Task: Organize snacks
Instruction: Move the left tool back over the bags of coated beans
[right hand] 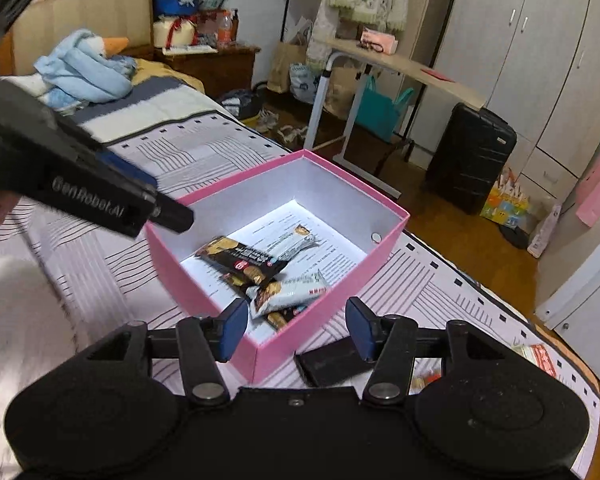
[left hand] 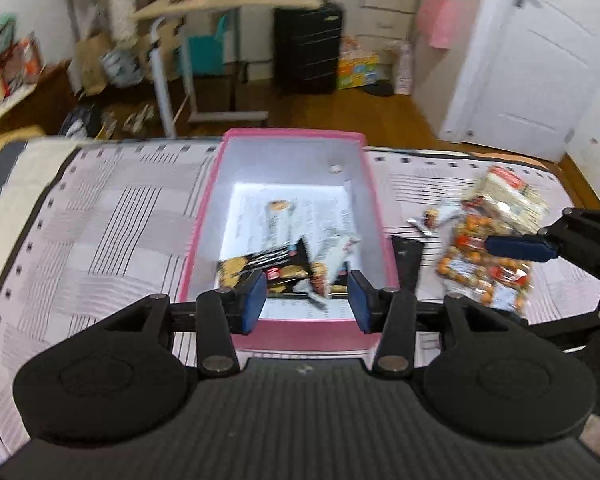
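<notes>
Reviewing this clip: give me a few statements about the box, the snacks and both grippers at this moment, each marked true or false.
1. The pink box sits on the bed with no lid on it. True.
2. The box holds no snacks. False: several wrapped snack bars lie inside on printed paper.
3. The left gripper is clamped on a bar. False: its jaws stand apart with nothing between the pads.
4. Snack packets lie on the bedspread outside the box. True.
5. The right gripper holds nothing. True.
</notes>
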The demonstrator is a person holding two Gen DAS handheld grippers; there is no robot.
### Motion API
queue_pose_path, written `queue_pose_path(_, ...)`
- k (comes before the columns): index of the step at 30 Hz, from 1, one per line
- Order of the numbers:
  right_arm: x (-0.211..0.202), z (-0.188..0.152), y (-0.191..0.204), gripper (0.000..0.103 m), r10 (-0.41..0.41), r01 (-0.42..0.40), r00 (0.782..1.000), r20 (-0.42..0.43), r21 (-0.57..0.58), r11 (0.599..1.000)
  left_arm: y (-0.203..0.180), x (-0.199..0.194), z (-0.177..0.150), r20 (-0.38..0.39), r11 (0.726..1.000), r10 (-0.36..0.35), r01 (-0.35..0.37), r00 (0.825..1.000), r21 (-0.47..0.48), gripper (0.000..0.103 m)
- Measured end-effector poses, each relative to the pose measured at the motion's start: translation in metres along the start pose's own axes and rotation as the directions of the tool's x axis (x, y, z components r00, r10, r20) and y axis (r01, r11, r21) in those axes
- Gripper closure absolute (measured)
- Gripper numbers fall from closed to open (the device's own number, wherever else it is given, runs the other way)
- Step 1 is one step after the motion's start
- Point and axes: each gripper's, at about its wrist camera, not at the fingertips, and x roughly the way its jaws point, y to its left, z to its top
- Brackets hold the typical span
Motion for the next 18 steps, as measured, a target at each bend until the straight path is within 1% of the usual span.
queue_pose_path(4, -0.035, -0.029, -0.029, 0.041, -0.002, 0.0, 1.0, 0.027, 0.074, 0.997, -0.026, -0.02, 0.0, 0.021, 0.997, -0.05, 0.049, 0.999, 0.057, 0.054)
queue_pose_path(7, -0.059, -0.048, -0.057, 0.037, -0.038, 0.028, 0.998, 0.059, 0.153, 0.988, -0.047, -0.025, 0.002, 0.023, 0.994, -0.076, 0.074, 0.997, 0.085, 0.052)
queue_pose_path(10, -0.076, -0.063, -0.085, 0.035, -0.086, 0.064, 0.993, 0.083, 0.236, 0.97, -0.07, -0.024, 0.004, 0.023, 0.987, -0.114, 0.111, 0.993, 0.115, 0.05)
queue_pose_path(13, -0.081, -0.078, -0.108, 0.035, -0.108, 0.076, 0.991, 0.084, 0.315, 0.946, -0.093, -0.016, 0.003, 0.002, 0.979, -0.153, 0.151, 0.988, 0.134, 0.05)
queue_pose_path(18, -0.071, -0.097, -0.127, 0.034, -0.107, 0.074, 0.992, 0.07, 0.372, 0.925, -0.124, 0.009, -0.002, -0.058, 0.97, -0.185, 0.192, 0.981, 0.147, 0.05)
